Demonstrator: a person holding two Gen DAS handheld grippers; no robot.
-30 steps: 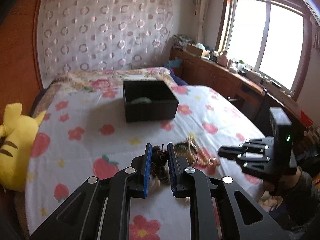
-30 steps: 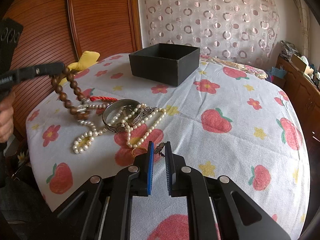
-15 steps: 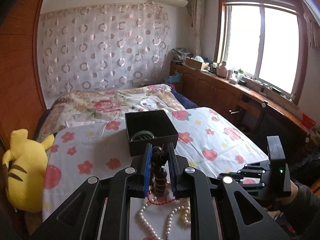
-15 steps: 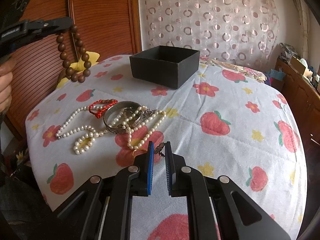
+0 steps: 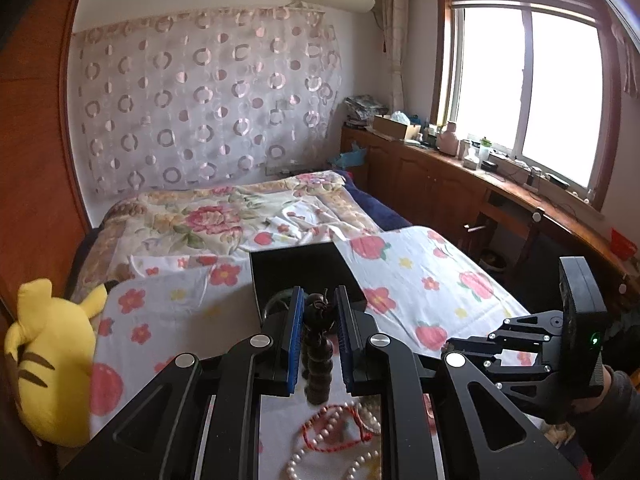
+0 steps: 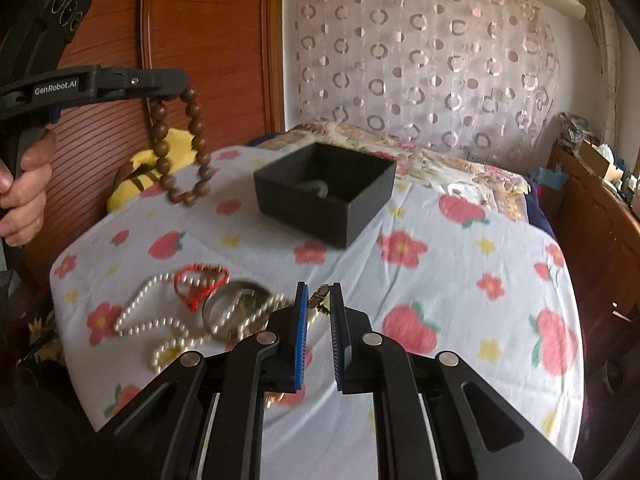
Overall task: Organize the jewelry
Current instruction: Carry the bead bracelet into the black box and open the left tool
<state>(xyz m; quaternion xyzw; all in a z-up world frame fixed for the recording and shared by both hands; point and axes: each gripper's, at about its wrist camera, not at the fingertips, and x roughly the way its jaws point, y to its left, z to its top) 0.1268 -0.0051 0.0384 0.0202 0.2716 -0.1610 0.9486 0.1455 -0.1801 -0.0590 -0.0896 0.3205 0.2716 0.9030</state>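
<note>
A: Where is the wooden bead bracelet (image 6: 182, 152)?
B: It hangs pinched in the left gripper (image 5: 317, 312), at ten o'clock from the black box (image 6: 326, 194).
A: And the right gripper (image 6: 319, 312)?
B: It pinches a small metal piece (image 6: 319, 300).

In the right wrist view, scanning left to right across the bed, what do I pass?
Hanging wooden bead bracelet → pearl necklace → red string bracelet → metal bangle → black box.
</note>
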